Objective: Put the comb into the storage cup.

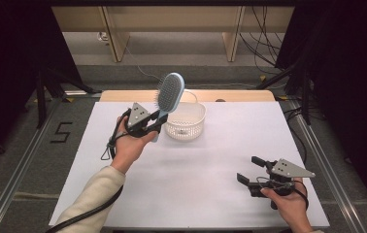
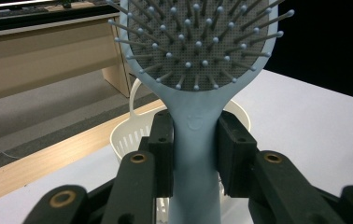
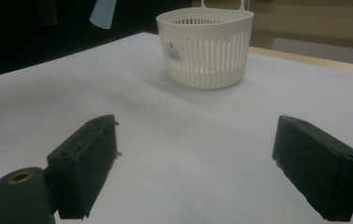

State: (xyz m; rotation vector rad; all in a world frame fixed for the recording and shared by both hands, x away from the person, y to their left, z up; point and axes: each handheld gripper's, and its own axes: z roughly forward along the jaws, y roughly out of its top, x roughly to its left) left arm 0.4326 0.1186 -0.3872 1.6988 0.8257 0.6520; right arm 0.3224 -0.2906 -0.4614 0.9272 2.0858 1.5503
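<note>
A light blue hairbrush (image 1: 169,93) with a grey bristle pad is held up in the air, head uppermost, just left of a white slotted basket (image 1: 186,121). My left gripper (image 1: 156,122) is shut on the brush's handle (image 2: 194,154), with the bristles (image 2: 198,42) facing its camera. In the left gripper view the basket (image 2: 123,140) sits behind the jaws. My right gripper (image 1: 250,170) rests low at the table's front right, open, with nothing between its fingers (image 3: 88,158). In the right gripper view the basket (image 3: 206,46) stands ahead, and the handle's tip (image 3: 103,13) hangs at the top left.
A white sheet (image 1: 196,184) covers the table, with a wooden strip (image 1: 240,95) along its far edge. Dark curtains stand at both sides. Wooden furniture legs (image 1: 116,39) and cables (image 1: 264,43) lie on the floor beyond the table.
</note>
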